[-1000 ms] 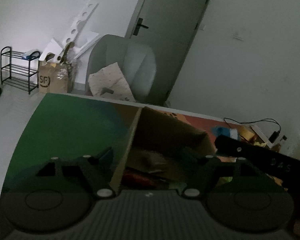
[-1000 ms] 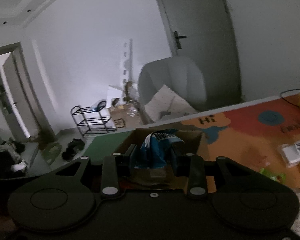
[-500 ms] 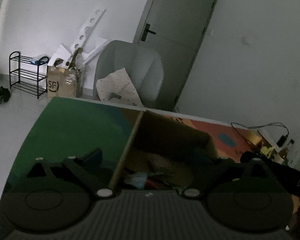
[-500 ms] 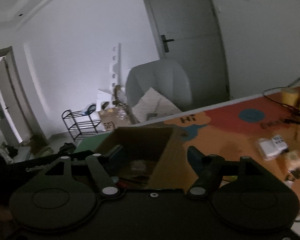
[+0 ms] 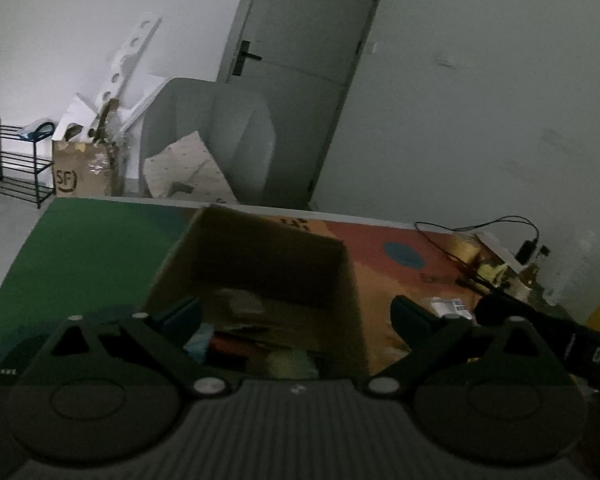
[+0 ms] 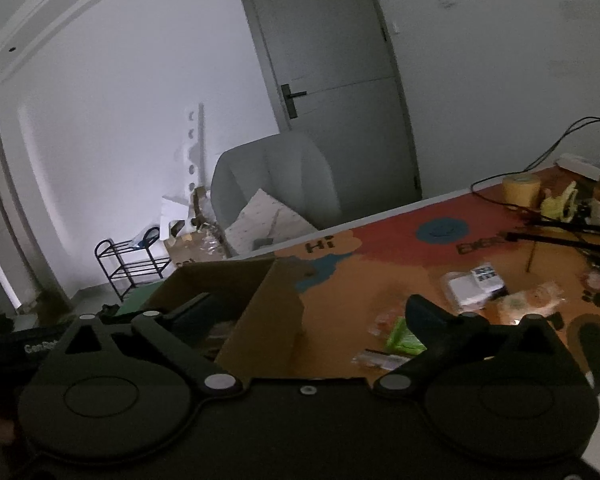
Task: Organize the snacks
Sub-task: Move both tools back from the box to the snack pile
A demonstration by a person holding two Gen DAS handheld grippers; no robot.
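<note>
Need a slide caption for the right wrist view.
Right tongs open and empty beside the cardboard box, loose snack packets ahead.

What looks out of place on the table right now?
Several snack packets, including a green one and a white one, lie scattered on the mat outside the cardboard box.
</note>
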